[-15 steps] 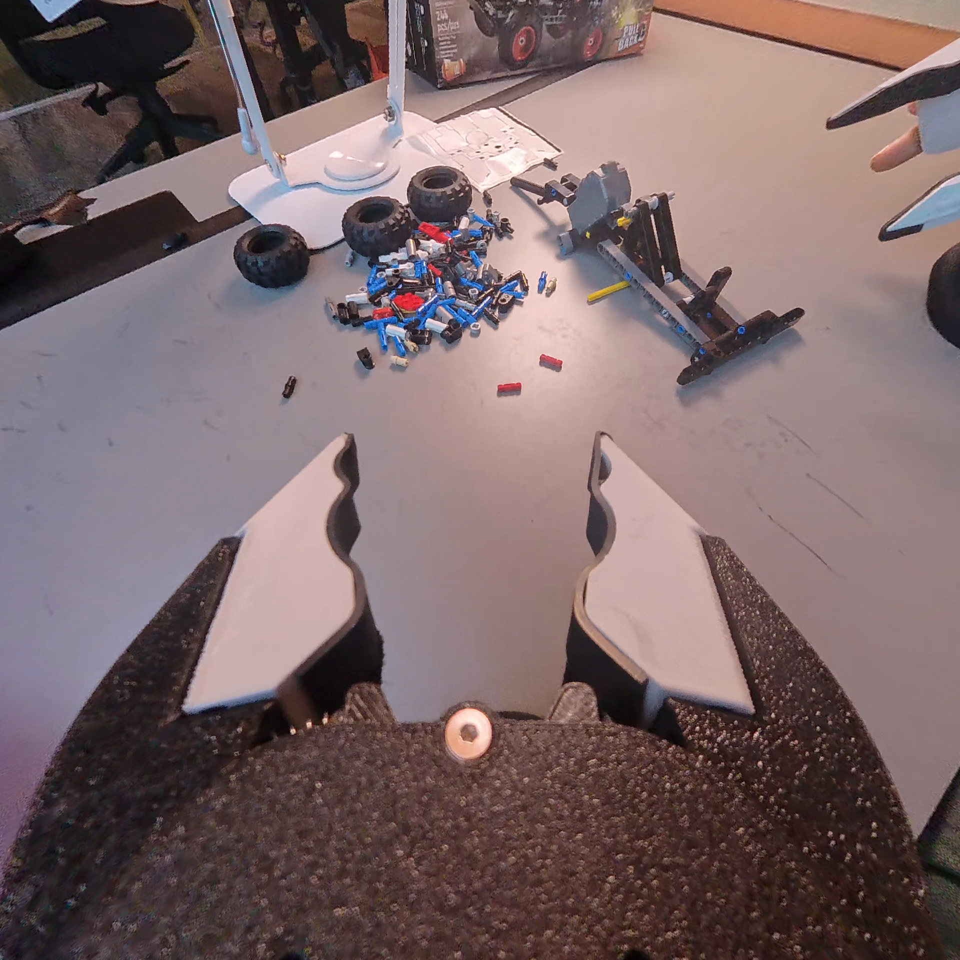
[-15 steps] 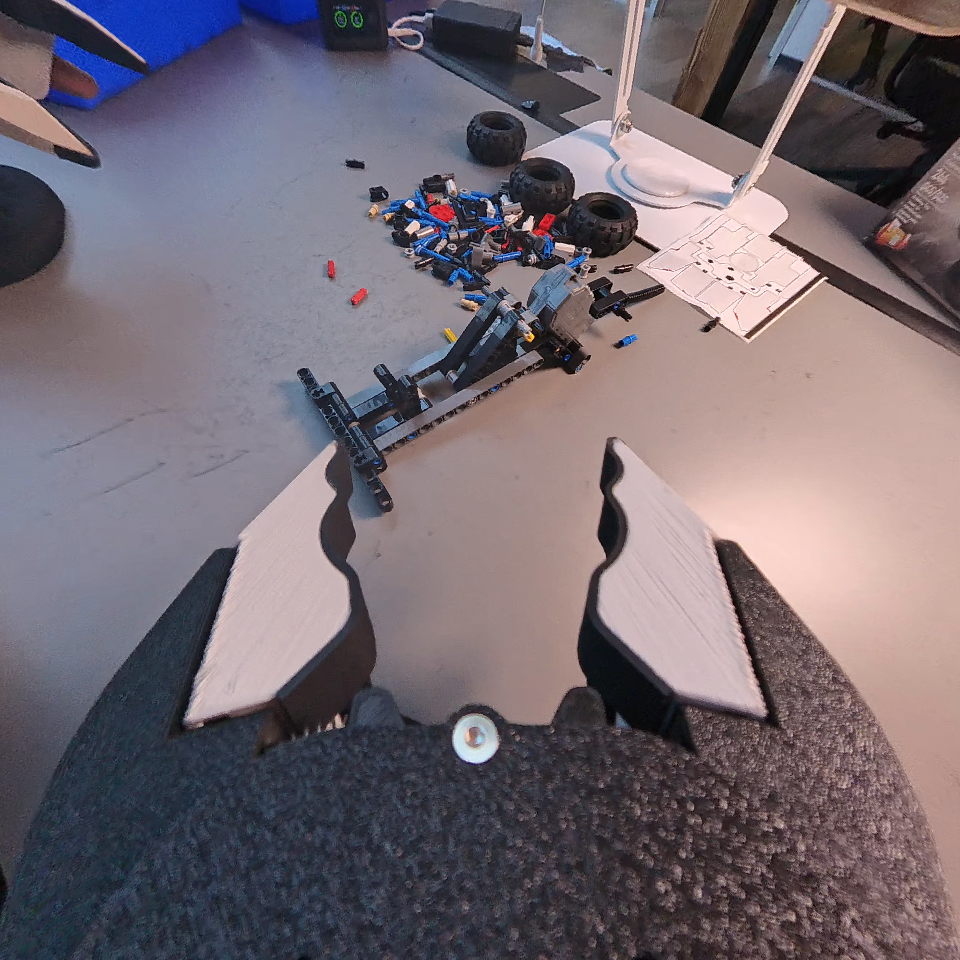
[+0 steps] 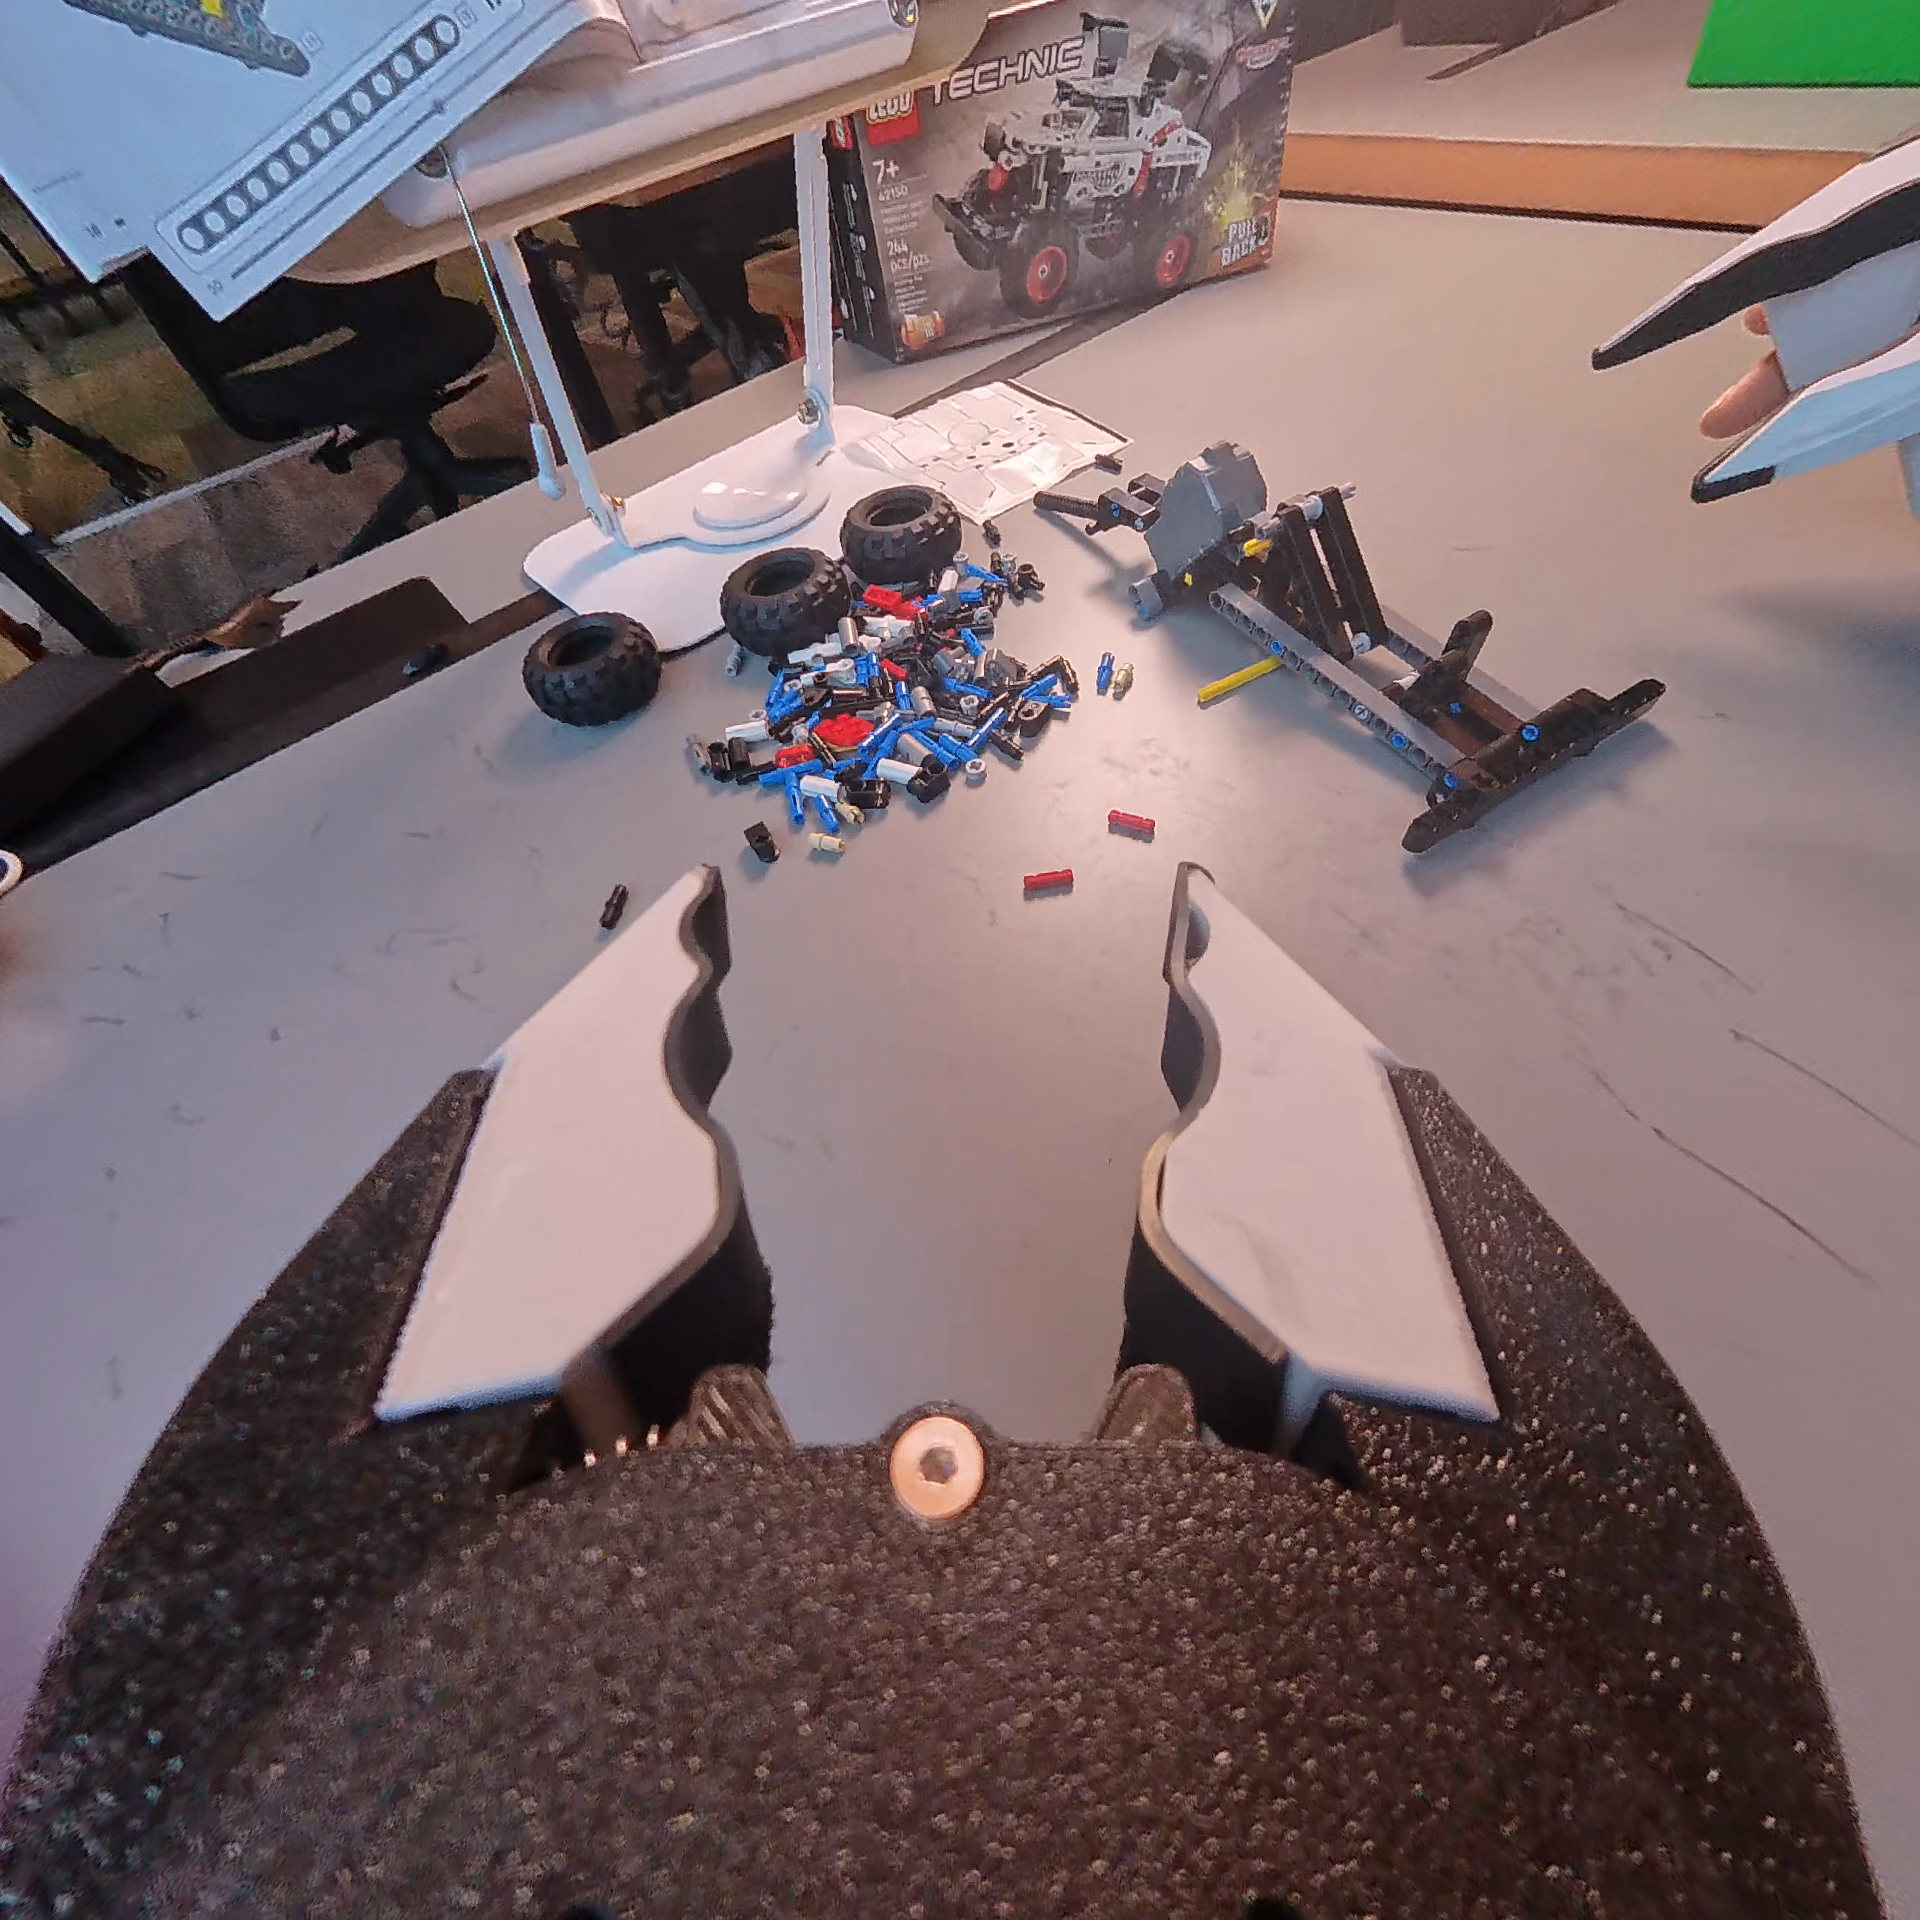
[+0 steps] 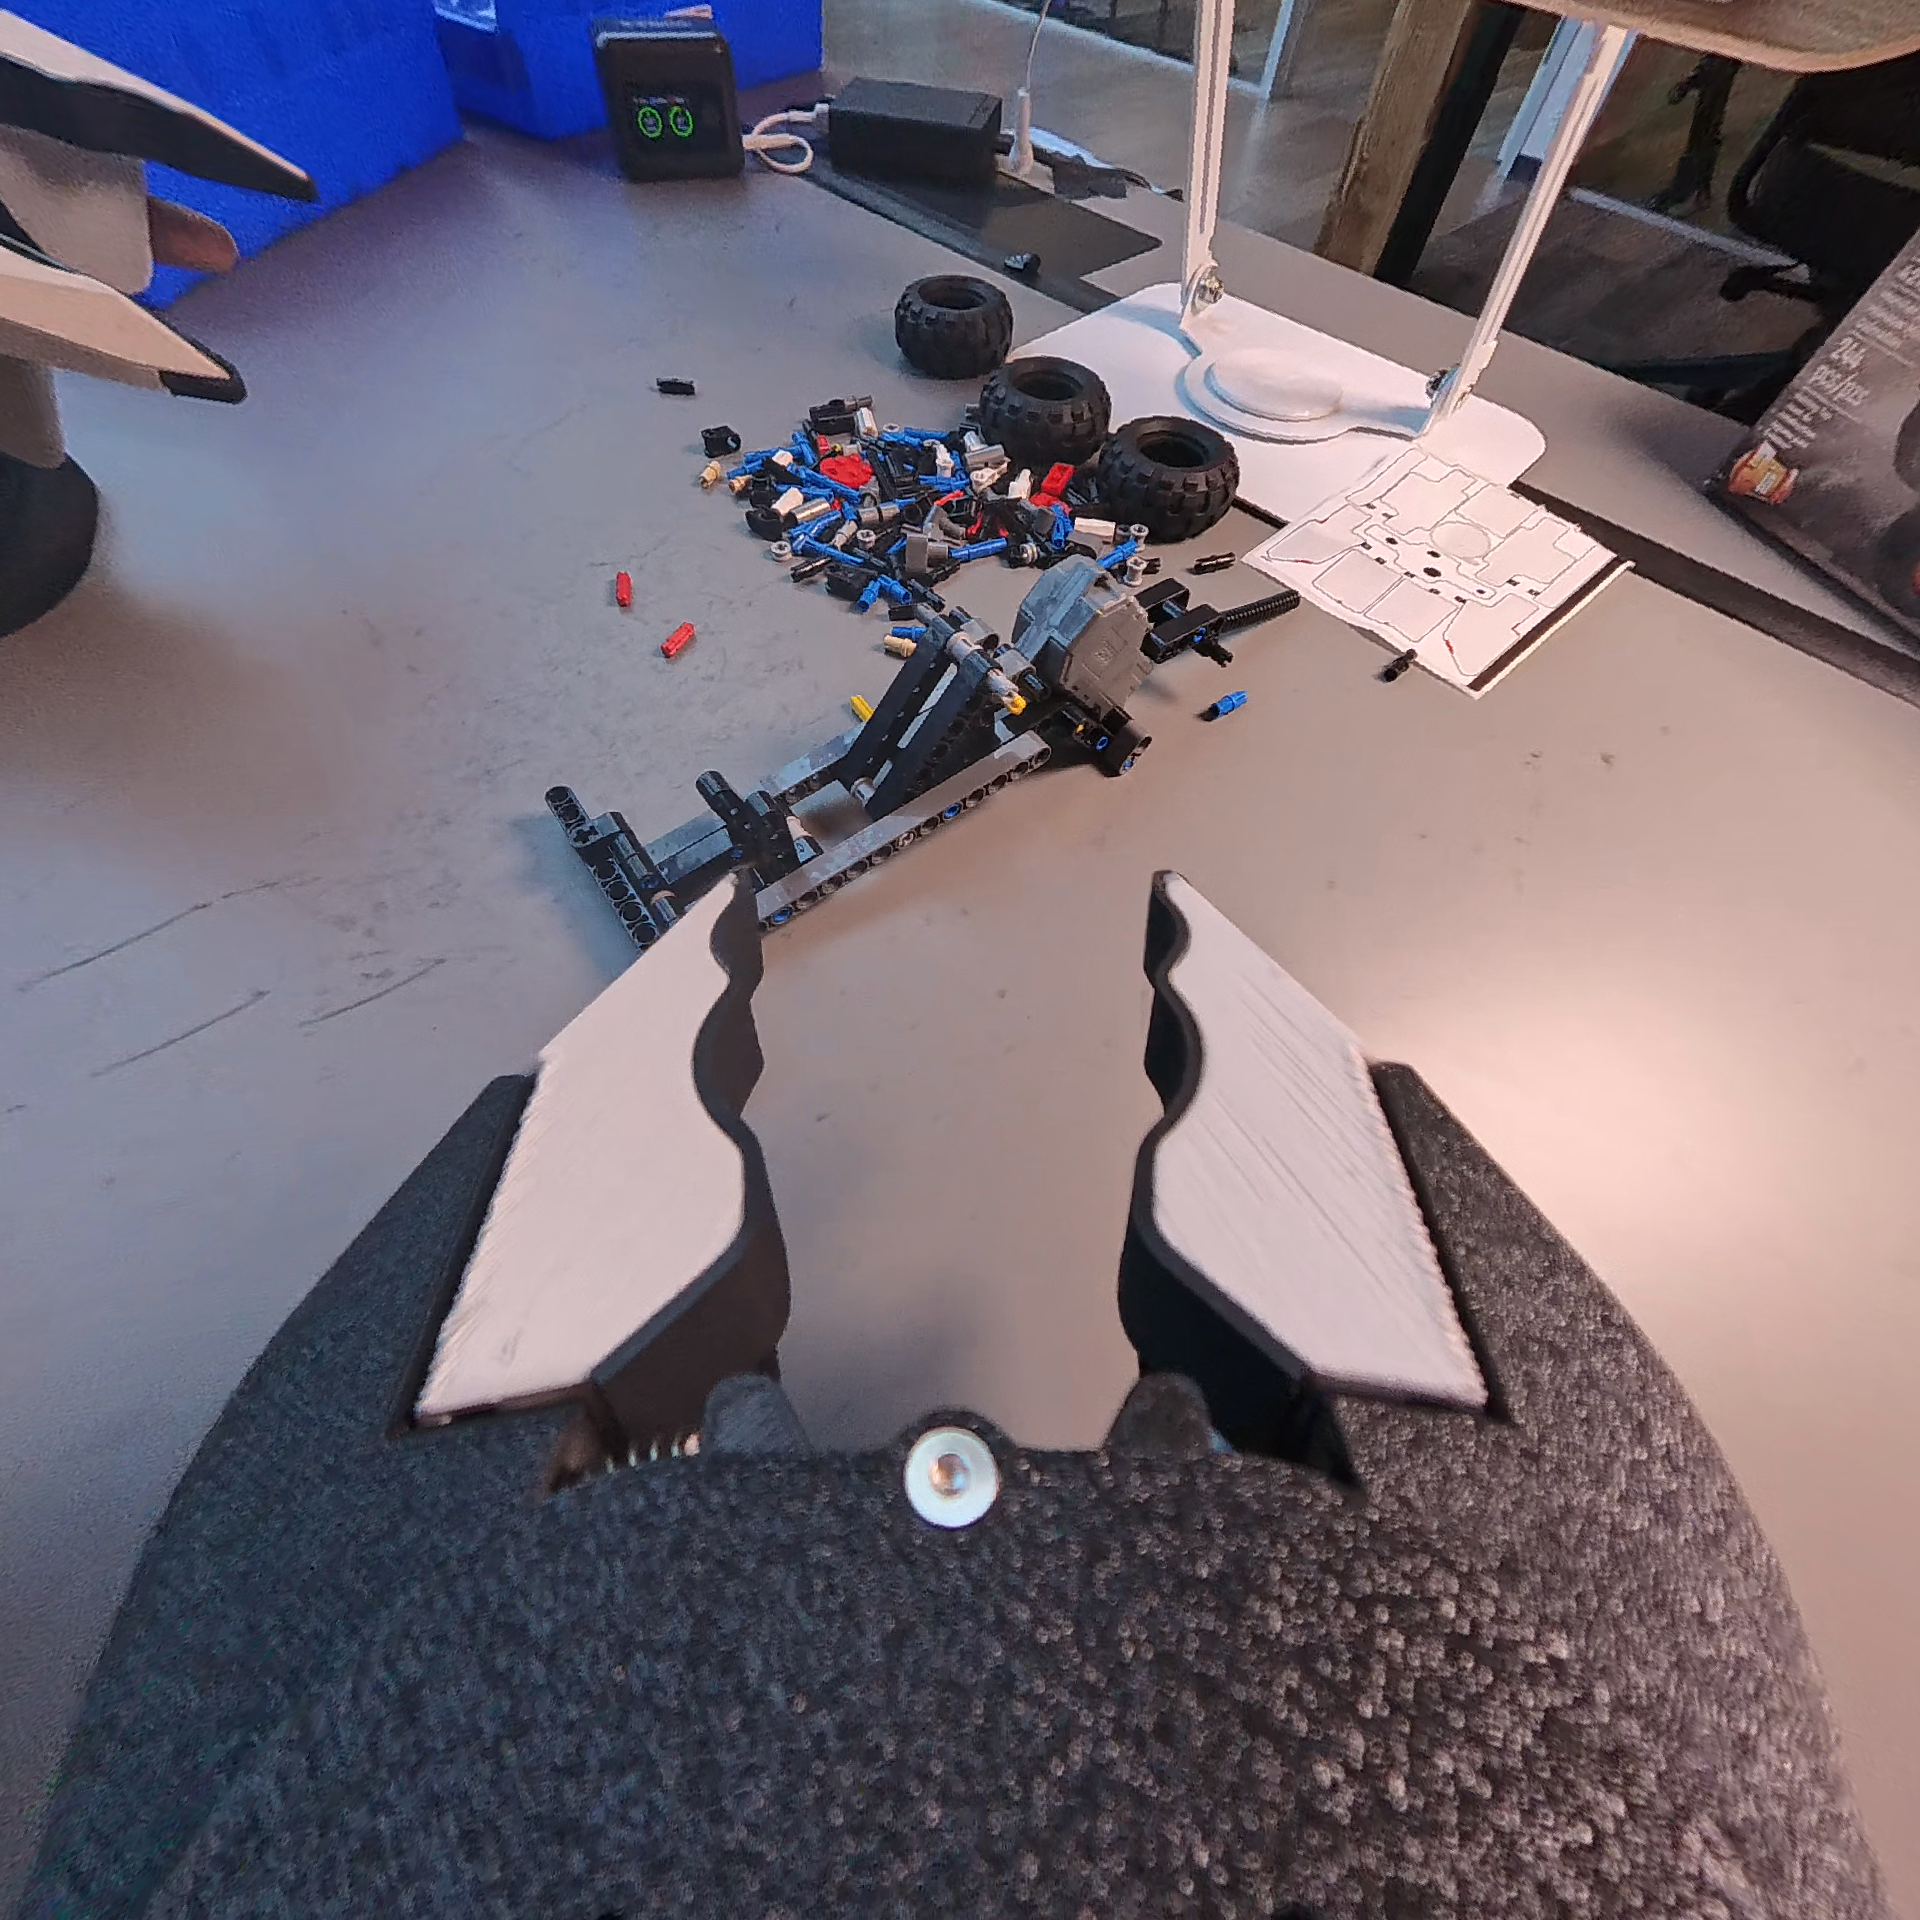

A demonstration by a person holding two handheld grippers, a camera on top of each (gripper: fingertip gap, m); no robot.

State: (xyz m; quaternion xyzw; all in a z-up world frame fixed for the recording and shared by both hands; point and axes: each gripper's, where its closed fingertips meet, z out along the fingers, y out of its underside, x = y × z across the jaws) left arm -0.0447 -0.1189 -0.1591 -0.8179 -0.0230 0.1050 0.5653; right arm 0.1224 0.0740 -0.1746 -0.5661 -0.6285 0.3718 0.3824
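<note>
My left gripper [image 3: 945, 894] is open and empty above the grey table [image 3: 935, 1091], just short of a pile of small blue, black, red and grey toy building parts [image 3: 894, 707]. Two loose red pins [image 3: 1047, 881] lie just ahead of its tips. My right gripper [image 4: 945, 899] is open and empty; its left fingertip [image 4: 717, 925] overlaps the near end of a partly built black and grey toy chassis [image 4: 883, 748]. The chassis also shows in the left wrist view [image 3: 1351, 644]. The pile [image 4: 894, 509] lies beyond it. Three black tyres [image 3: 784, 601] stand by the pile.
A white stand base [image 3: 717, 520] with two upright posts sits behind the tyres, holding an open instruction booklet [image 3: 260, 114] overhead. A sticker sheet [image 4: 1434, 566] and the toy's box [image 3: 1060, 177] lie at the back. Blue bins [image 4: 312, 94], a small black device [image 4: 665, 99] and a black adapter [image 4: 914, 125] sit far left.
Both views have tilted up a little, showing more of the back of the table. My right gripper has moved closer to the chassis. Nothing on the table has moved.
</note>
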